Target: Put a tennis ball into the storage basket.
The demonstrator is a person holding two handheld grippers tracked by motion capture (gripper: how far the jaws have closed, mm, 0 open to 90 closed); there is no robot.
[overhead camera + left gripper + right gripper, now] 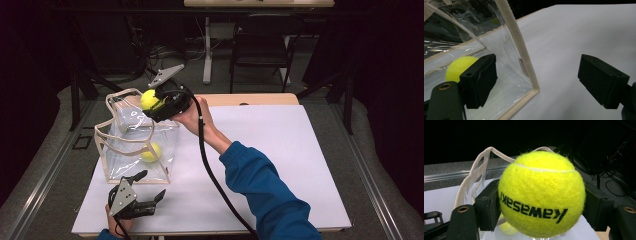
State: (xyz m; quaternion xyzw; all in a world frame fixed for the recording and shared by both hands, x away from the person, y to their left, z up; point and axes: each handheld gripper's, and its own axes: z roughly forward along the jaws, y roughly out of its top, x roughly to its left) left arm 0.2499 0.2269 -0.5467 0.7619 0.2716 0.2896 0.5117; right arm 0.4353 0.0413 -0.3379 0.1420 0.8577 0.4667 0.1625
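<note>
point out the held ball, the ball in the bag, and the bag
held ball (541, 195): right gripper view, its front face above the printed word
ball in bag (151, 152): high view, its middle, seen through the clear wall
bag (514, 27): left gripper view, its beige corner trim

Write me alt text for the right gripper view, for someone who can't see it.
A yellow tennis ball printed "Kawasaki", seen upside down, is clamped between the black jaws of the right hand-held gripper. Behind and below it are the beige-trimmed handles of a clear bag and a second ball inside it.
</note>
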